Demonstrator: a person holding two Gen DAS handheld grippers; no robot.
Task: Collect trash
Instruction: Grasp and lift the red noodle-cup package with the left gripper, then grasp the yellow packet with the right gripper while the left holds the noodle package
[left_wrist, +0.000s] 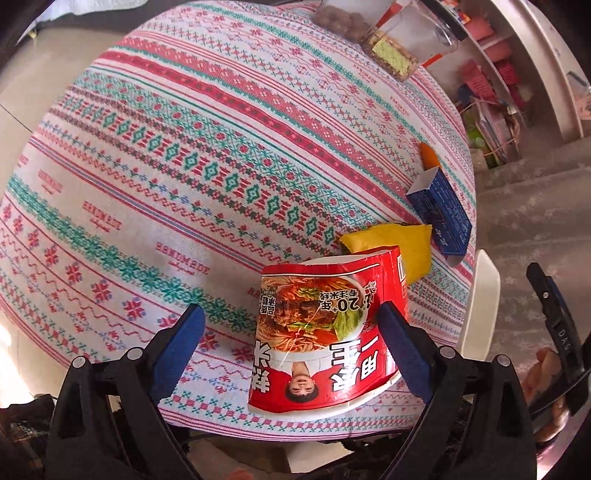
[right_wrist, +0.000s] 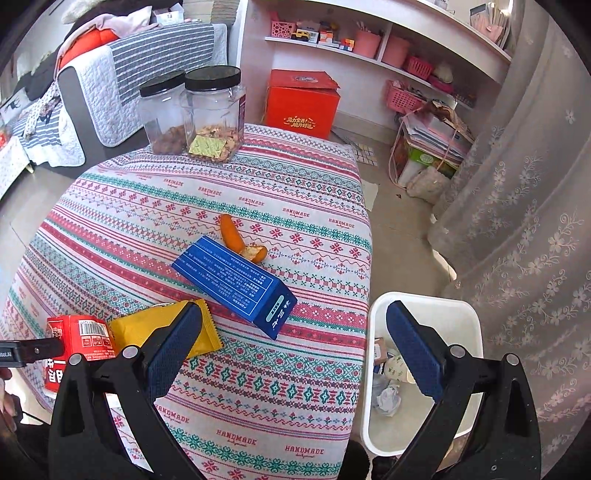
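Where tablecloth (left_wrist: 221, 147) ends, noodle cup (left_wrist: 325, 332).

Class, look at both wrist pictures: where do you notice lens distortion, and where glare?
Left wrist view: the fisheye bulges the tablecloth into a dome; daylight washes out the left edge. Right wrist view: the white bin and curtain bow outward; the jars show soft reflections.

The left wrist view looks down close over the desk (left_wrist: 184, 166) near its front edge. The right wrist view looks along it toward shelves (right_wrist: 369, 55); both share the blue box (left_wrist: 441, 218) (right_wrist: 236, 280)
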